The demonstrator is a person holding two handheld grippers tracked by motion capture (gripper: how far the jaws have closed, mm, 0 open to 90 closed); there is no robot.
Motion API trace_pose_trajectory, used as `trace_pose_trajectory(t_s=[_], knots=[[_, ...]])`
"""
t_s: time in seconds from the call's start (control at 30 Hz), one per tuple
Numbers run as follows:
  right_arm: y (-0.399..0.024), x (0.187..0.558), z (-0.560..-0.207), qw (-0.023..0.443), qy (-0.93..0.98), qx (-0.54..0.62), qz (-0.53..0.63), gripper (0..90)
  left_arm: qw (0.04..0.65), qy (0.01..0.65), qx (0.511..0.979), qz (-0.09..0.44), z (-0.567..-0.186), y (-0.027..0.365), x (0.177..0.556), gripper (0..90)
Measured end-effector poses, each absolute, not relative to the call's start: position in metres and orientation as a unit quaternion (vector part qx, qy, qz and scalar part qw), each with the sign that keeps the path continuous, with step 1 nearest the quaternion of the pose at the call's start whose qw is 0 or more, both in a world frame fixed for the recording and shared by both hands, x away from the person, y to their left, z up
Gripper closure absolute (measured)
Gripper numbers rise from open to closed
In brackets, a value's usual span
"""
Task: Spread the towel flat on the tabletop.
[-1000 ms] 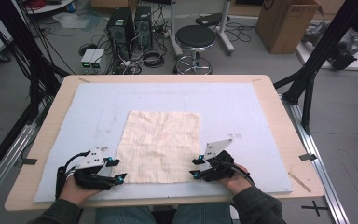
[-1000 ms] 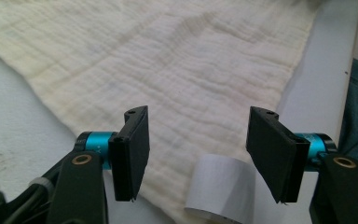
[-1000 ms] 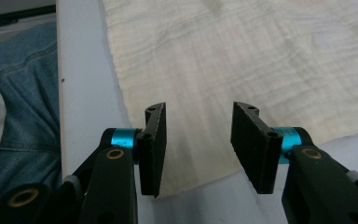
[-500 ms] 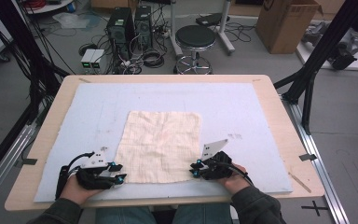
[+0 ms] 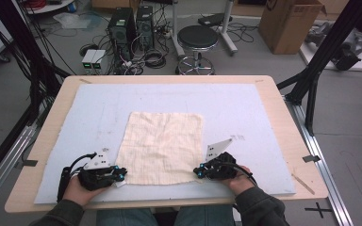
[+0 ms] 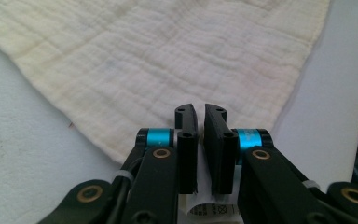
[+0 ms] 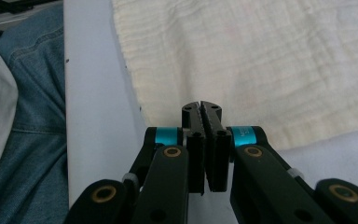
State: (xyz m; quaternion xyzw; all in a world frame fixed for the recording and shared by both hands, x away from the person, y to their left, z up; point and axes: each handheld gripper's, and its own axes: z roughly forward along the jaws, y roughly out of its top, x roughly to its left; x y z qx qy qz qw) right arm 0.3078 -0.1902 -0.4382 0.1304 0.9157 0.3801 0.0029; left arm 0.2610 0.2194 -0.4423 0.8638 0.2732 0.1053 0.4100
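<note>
Cloth (image 5: 162, 146) looks soft, light; I'd lift by its near corners, where left gripper (image 5: 118, 175) and right gripper (image 5: 199, 172) have just closed, pinching them.

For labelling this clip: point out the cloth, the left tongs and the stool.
cloth (image 5: 162, 143), high view, middle of the fabric.
left tongs (image 6: 200, 119), left gripper view, midway between the tips.
stool (image 5: 197, 36), high view, black seat.

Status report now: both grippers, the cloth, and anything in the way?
Left gripper and right gripper just closed on the cloth's near corners. Cloth flat on the blue mat. Nothing in the way.
</note>
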Motion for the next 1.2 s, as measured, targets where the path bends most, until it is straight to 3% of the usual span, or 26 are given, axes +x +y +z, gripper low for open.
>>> trace_pose_trajectory(t_s=[0.3,0.37,0.47,0.57,0.67,0.8,0.93,1.2], knots=[[-0.197,0.305,-0.435,-0.001,0.911,0.131,0.391,87.6,0.417,0.262,0.865,0.098,-0.440,0.215,0.260,86.9],[-0.199,0.306,-0.435,-0.005,0.905,0.136,0.403,72.9,0.420,0.260,0.864,0.093,-0.440,0.216,0.260,86.7],[-0.199,0.306,-0.435,-0.009,0.906,0.129,0.402,63.9,0.424,0.256,0.865,0.078,-0.440,0.216,0.259,74.4],[-0.195,0.303,-0.439,-0.001,0.915,0.122,0.385,61.1,0.418,0.250,0.870,0.073,-0.443,0.214,0.259,63.9],[-0.192,0.302,-0.438,0.018,0.919,0.119,0.376,67.7,0.418,0.255,0.868,0.077,-0.443,0.214,0.259,66.8],[-0.194,0.305,-0.438,0.011,0.919,0.121,0.375,87.5,0.414,0.258,0.869,0.087,-0.443,0.214,0.260,78.3],[-0.197,0.306,-0.437,-0.001,0.920,0.119,0.374,88.6,0.414,0.257,0.869,0.088,-0.442,0.211,0.261,85.7],[-0.213,0.303,-0.435,-0.005,0.915,0.124,0.384,88.7,0.424,0.242,0.869,0.076,-0.440,0.201,0.258,87.6]])
